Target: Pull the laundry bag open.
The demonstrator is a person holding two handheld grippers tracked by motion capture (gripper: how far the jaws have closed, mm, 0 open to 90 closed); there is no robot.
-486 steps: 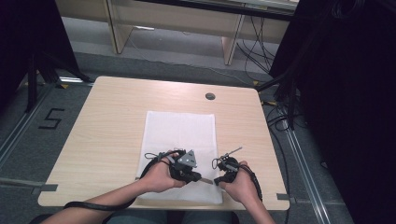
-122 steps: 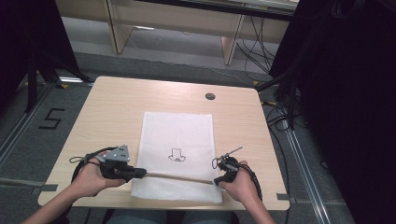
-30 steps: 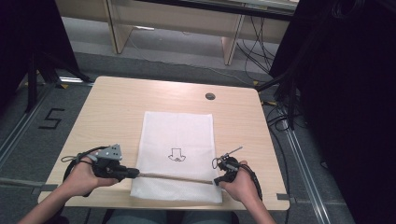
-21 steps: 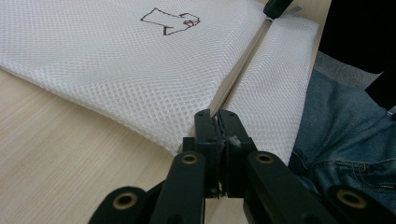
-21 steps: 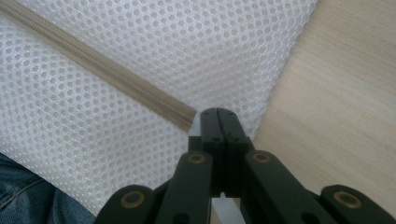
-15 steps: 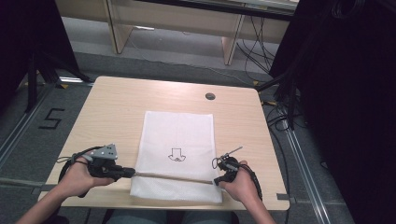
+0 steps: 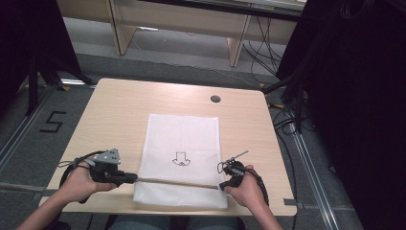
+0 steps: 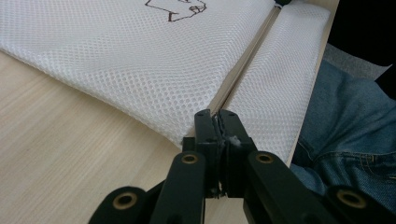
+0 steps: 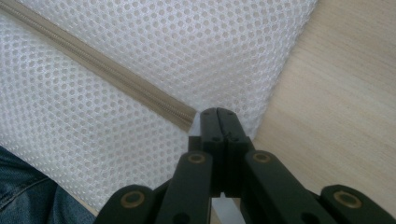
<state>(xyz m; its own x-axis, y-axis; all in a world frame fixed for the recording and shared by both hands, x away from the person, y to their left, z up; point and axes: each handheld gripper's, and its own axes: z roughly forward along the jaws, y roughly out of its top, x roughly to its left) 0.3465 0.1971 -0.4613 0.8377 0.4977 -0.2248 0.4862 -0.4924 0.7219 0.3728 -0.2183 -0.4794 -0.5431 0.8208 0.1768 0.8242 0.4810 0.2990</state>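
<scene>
Left gripper (image 8: 218,122): jaws clenched, tips pinching the zipper pull at the left end of the zipper (image 8: 243,70). A scrap of white shows between the pads. In the high view this gripper (image 7: 131,179) sits just off the left side of the mesh bag (image 7: 182,139), near the front left corner of the table (image 7: 119,110), held level in the left hand (image 7: 79,184). Grey three-cornered plate on top, cable looping behind the hand.

Right gripper (image 9: 217,114): jaws clenched, tips meeting right at the end of the zipper (image 9: 98,77) on the edge of the mesh bag (image 9: 154,42). Whether cloth is caught between the pads I cannot tell. In the high view this gripper (image 7: 224,186) is at the bag's right side, near the front edge of the table, held in the right hand (image 7: 246,189).

Mesh bag: white, flat, lying in the middle of the table, long side running from front to back, near end close to the front edge. A small dark arrow drawing (image 7: 181,158) sits on its upper face. The tan zipper (image 7: 177,182) runs straight across the bag's near end, from one gripper to the other. In the left gripper view, the narrow strip of mesh on the person's side of the zipper lies along the table edge.

Table: light wood, with a round cable hole (image 7: 215,99) near the back right. Jeans (image 8: 345,130) below the front edge.
</scene>
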